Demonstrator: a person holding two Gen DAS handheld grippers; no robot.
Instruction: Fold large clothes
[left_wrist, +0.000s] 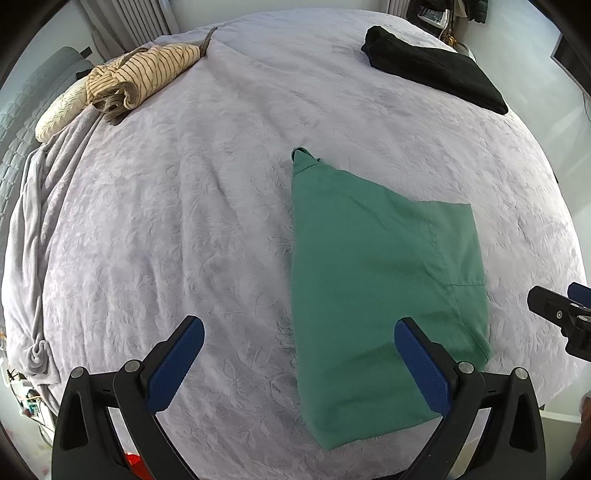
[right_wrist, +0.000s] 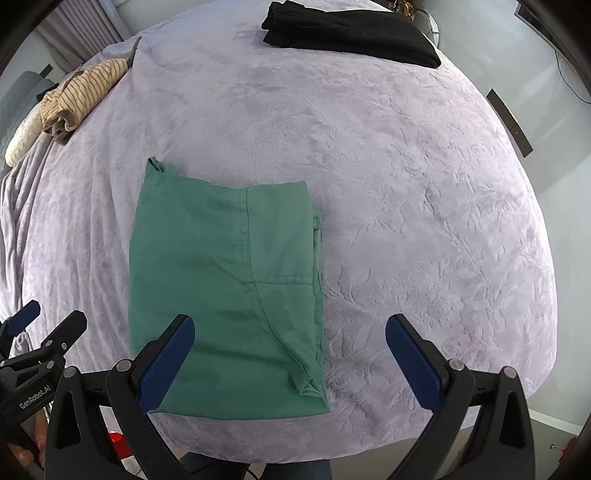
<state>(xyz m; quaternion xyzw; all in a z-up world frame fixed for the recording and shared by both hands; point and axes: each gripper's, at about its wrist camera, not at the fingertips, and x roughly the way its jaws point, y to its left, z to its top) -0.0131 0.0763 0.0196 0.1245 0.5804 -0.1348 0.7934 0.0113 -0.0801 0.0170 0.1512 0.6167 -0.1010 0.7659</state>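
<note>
A green garment lies folded into a narrow rectangle on the lilac bedspread, near the bed's front edge. My left gripper hovers open above the spread, its right finger over the garment's near left part and its left finger over bare spread. In the right wrist view my right gripper is open too, straddling the garment's near right edge. Neither holds anything. The left gripper also shows at the lower left of the right wrist view, and the right gripper at the right edge of the left wrist view.
A folded black garment lies at the far right of the bed. A crumpled beige striped garment sits at the far left beside a cream pillow. Curtains hang behind.
</note>
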